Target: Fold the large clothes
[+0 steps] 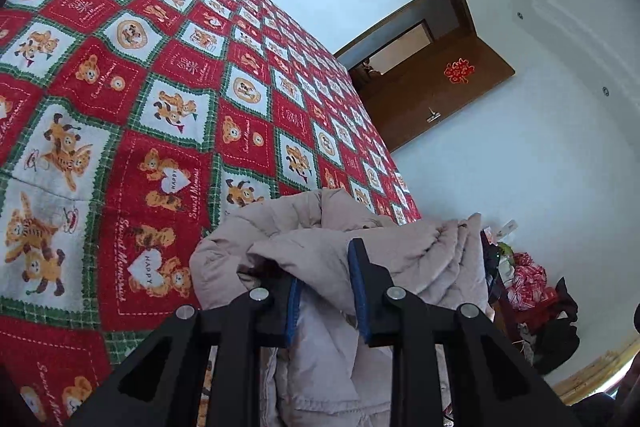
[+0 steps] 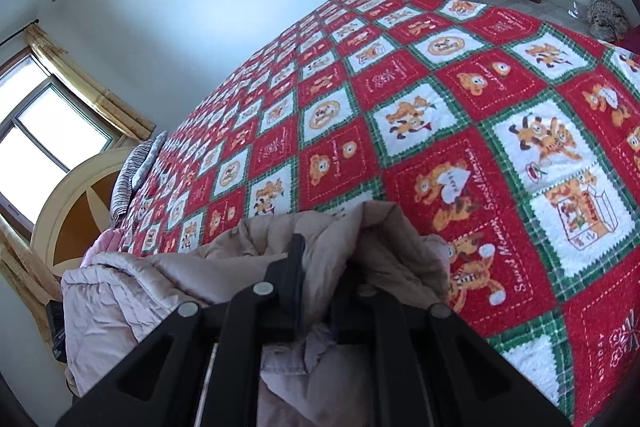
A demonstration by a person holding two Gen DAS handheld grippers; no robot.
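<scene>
1. White walls enclose a bedroom whose bed is covered by a red, white and green patchwork bedspread point(image 1: 132, 115) printed with bears and the words "Sweet Memories".
2. Beyond the left gripper, up and to its right, a brown wooden door point(image 1: 436, 79) stands open, with a red paper ornament point(image 1: 459, 71) stuck on it.
3. Low to that gripper's right, against the wall, lies a heap of dark and red-checked things point(image 1: 536, 291); what they are cannot be made out.
4. Far to the right gripper's left, a bright window point(image 2: 44, 131) with a yellow curtain point(image 2: 92, 87) shows, and below it a cream, arched headboard point(image 2: 76, 203) beside a striped pillow point(image 2: 134, 171).
5. A pale pinkish-beige padded coat point(image 1: 320, 239) is bunched directly in front of both grippers, above the near part of the bedspread.
6. The left gripper point(image 1: 326, 291) has its blue-padded jaws narrowly apart; coat fabric runs through the gap and drapes over the left finger, and the pads do not look pressed on it.
7. The right gripper point(image 2: 320, 279) is clamped tight on a fold of the coat point(image 2: 280, 247), with fabric bulging over its right finger and hanging below the jaws.
8. More of the coat trails away to the right gripper's left.
</scene>
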